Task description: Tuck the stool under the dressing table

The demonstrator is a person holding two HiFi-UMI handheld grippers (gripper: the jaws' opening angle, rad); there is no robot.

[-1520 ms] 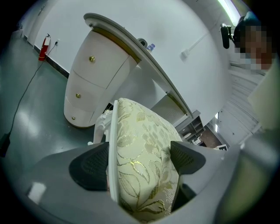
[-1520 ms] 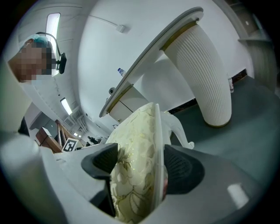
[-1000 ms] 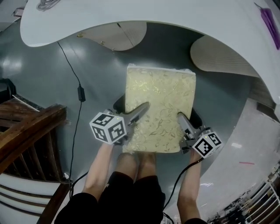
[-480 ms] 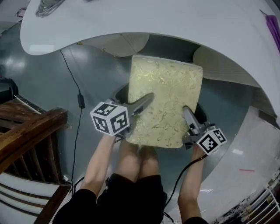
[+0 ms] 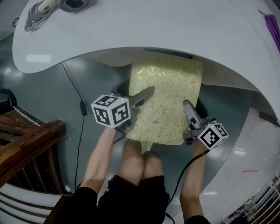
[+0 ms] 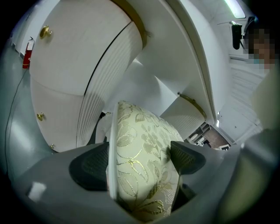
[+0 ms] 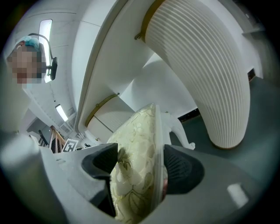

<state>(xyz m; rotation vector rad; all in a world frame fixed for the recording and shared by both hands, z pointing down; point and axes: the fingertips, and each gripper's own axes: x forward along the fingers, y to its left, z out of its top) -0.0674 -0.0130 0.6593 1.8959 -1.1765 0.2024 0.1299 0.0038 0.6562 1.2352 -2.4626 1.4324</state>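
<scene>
The stool (image 5: 168, 100) has a pale yellow cushion with a gold leaf pattern. Its far edge lies under the curved front rim of the white dressing table (image 5: 175, 26). My left gripper (image 5: 141, 97) is shut on the cushion's left side, which fills the jaws in the left gripper view (image 6: 139, 168). My right gripper (image 5: 189, 114) is shut on the cushion's right side, pinched between both pads in the right gripper view (image 7: 138, 168). A white stool leg (image 7: 178, 127) shows below the cushion.
Ribbed white cabinets (image 6: 65, 74) (image 7: 210, 74) flank the knee space under the table. A black cable (image 5: 80, 100) runs over the grey floor at left. A dark wooden rail (image 5: 26, 144) stands at the lower left. Coiled cords (image 5: 41, 8) lie on the tabletop.
The stool has slid forward with both grippers holding it; its far edge, fully in view a second ago, now lies under the tabletop's rim.
</scene>
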